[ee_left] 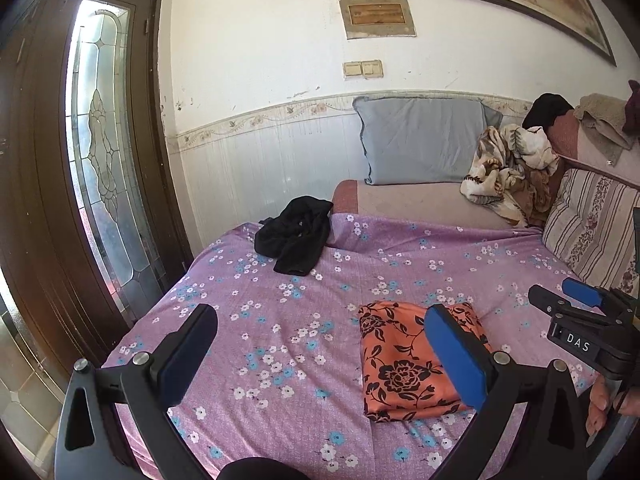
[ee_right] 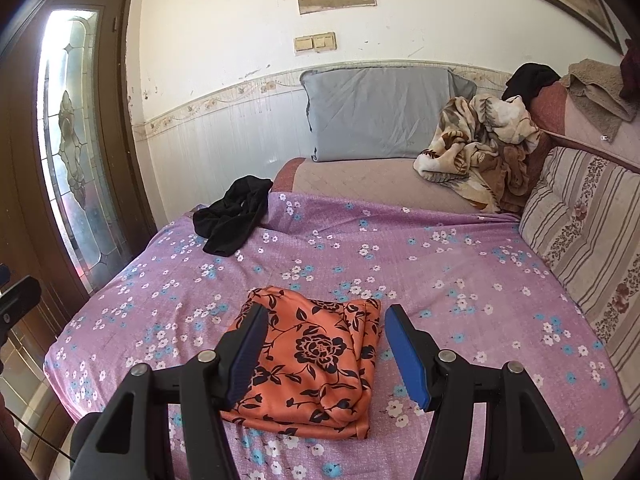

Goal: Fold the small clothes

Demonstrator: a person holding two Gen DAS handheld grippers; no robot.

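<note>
A folded orange cloth with black flowers lies on the purple flowered bedsheet; it also shows in the right wrist view. A crumpled black garment lies at the far left of the sheet, also in the right wrist view. My left gripper is open and empty, above the sheet just left of the orange cloth. My right gripper is open and empty, hovering over the orange cloth; it shows at the right edge of the left wrist view.
A grey pillow leans on the wall at the back. A crumpled floral blanket and a striped cushion sit at the right. A wooden door with patterned glass stands at the left.
</note>
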